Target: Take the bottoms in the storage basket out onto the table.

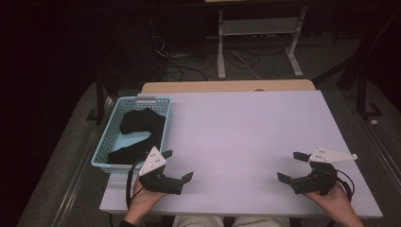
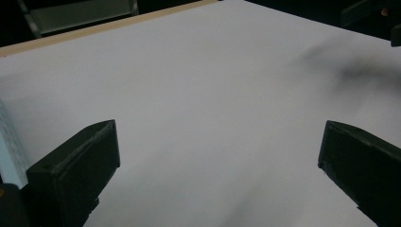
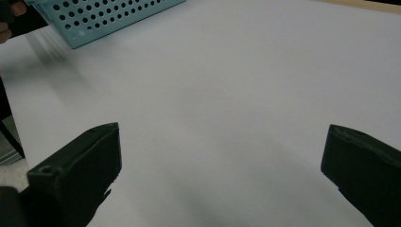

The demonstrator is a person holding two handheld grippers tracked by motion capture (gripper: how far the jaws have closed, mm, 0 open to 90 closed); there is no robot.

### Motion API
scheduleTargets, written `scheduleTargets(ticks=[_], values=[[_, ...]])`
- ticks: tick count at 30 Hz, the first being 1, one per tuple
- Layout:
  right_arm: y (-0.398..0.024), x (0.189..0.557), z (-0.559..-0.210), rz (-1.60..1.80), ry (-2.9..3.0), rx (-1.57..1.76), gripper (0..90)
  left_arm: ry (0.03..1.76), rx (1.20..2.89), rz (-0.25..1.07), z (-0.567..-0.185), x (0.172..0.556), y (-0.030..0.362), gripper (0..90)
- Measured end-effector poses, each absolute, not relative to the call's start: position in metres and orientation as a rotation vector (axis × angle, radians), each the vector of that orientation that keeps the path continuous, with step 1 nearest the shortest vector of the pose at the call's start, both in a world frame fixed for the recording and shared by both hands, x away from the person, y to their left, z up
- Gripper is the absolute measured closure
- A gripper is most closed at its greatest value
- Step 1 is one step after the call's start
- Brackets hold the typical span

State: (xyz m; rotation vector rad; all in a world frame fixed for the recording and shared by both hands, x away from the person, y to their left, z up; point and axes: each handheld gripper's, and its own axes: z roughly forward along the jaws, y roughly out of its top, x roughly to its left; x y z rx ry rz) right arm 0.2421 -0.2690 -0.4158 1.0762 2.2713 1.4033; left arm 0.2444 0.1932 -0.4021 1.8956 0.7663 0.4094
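Both grippers, left gripper [image 1: 176, 166] and right gripper [image 1: 289, 166], rest spread wide and empty at the desk's [image 1: 246, 132] near edge; dark clothes [image 1: 139, 124] lie untouched in the basket [image 1: 105, 142] at the left edge, so work looks unstarted.

One basket [image 1: 109, 137], two grippers.

We note a white table [image 1: 246, 137] over a wooden top whose edge [image 1: 227, 86] shows at the far side. Beyond it stands a white metal frame [image 1: 257, 35] on grey floor [image 1: 326, 61], with loose cables [image 1: 189, 64]; the surroundings are dark
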Motion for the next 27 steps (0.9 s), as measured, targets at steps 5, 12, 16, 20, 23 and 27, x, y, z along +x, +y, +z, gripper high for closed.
scheduleTargets(ticks=[5, 12, 16, 20, 23, 27], values=[[-0.2686, 0.2423, -0.4168, 1.396, 2.286, 1.066, 0.0, 0.769, 1.898, 0.405, -0.4025, 0.2450, 0.1933, 0.0], [-0.2683, 0.2417, -0.4171, 1.384, 2.300, 1.055, 0.0, 0.768, 1.902, 0.406, -0.4025, 0.2452, 0.1932, 0.0], [-0.2683, 0.2416, -0.4171, 1.380, 2.303, 1.052, 0.0, 0.762, 1.920, 0.402, -0.4027, 0.2452, 0.1920, 0.0], [-0.2679, 0.2414, -0.4175, 1.371, 2.311, 1.049, 0.0, 0.756, 1.926, 0.397, -0.4024, 0.2449, 0.1904, 0.0], [-0.2678, 0.2414, -0.4174, 1.371, 2.313, 1.046, 0.0, 0.752, 1.929, 0.397, -0.4015, 0.2447, 0.1903, 0.0], [-0.2680, 0.2410, -0.4172, 1.366, 2.316, 1.041, 0.0, 0.753, 1.935, 0.396, -0.4001, 0.2449, 0.1907, 0.0]])
